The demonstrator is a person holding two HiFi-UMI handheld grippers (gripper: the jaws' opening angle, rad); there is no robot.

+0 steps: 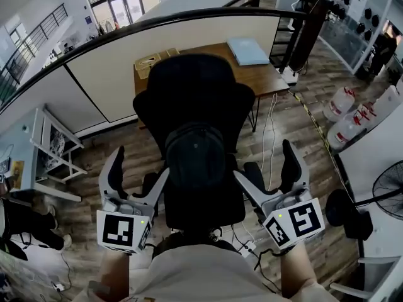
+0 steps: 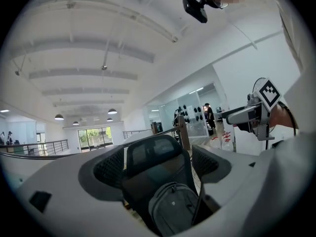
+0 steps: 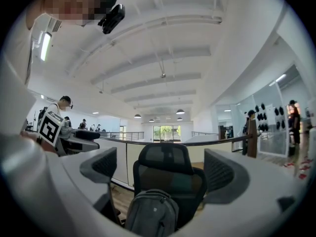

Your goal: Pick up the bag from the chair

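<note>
A dark grey backpack (image 1: 194, 156) stands upright on the seat of a black office chair (image 1: 192, 93), leaning on its backrest. My left gripper (image 1: 135, 178) is open just left of the bag, and my right gripper (image 1: 271, 172) is open just right of it; neither touches it. In the left gripper view the bag (image 2: 173, 209) sits low between the open jaws of that gripper (image 2: 158, 166), some way off. The right gripper view shows the bag (image 3: 150, 214) and chair (image 3: 165, 164) ahead of its open gripper (image 3: 165, 169).
A wooden desk (image 1: 252, 74) stands behind the chair with a pale blue flat item (image 1: 247, 50) and a cardboard box (image 1: 148, 61) on it. A curved low partition (image 1: 113, 80) runs behind. White jugs (image 1: 343, 102), a fan (image 1: 387, 197), a white rack (image 1: 50, 150) and floor cables lie around.
</note>
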